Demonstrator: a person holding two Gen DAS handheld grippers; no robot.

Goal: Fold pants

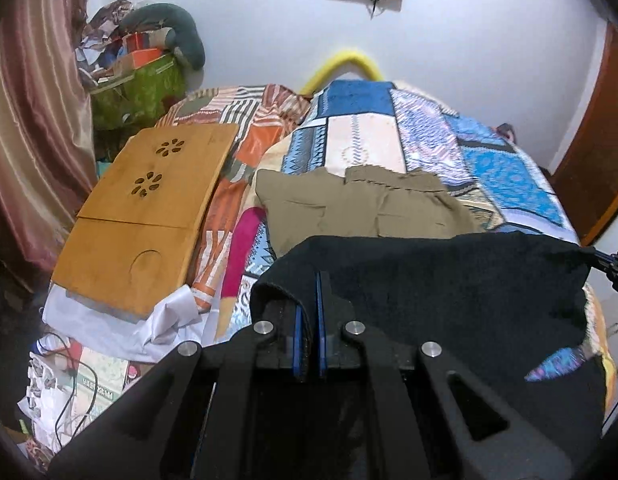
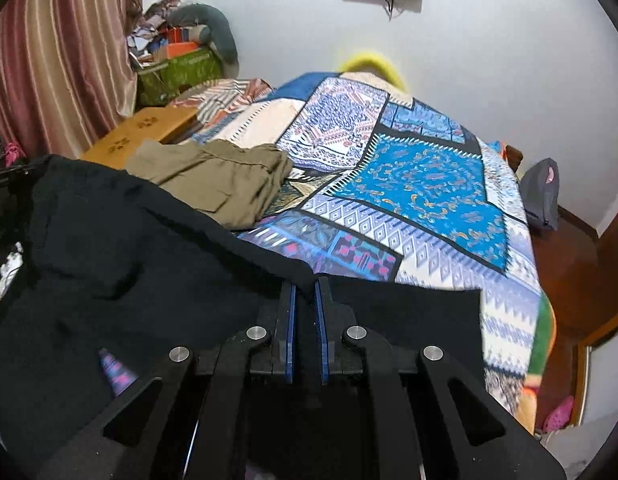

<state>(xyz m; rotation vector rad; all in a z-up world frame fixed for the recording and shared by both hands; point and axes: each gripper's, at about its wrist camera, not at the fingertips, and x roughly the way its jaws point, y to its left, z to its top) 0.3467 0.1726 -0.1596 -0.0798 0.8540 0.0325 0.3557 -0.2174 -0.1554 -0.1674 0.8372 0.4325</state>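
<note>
Black pants point(image 1: 429, 280) hang stretched between my two grippers above the near edge of the bed; they also show in the right wrist view point(image 2: 129, 248). My left gripper point(image 1: 307, 280) is shut on the pants' left edge, the cloth pinched between its blue pads. My right gripper point(image 2: 305, 284) is shut on the right edge of the same cloth. The right gripper's tip also shows in the left wrist view point(image 1: 613, 264) at the far right. Folded olive-khaki pants point(image 1: 361, 208) lie on the patterned bedspread point(image 2: 421, 184) just beyond the black ones.
A wooden lap tray point(image 1: 149, 208) lies on the bed's left side over white cloth. A cluttered green bin point(image 1: 141, 88) and a curtain point(image 1: 29, 120) stand at the left. A yellow headboard arc point(image 1: 349, 60) meets the white wall. A wooden door point(image 1: 601, 160) is at right.
</note>
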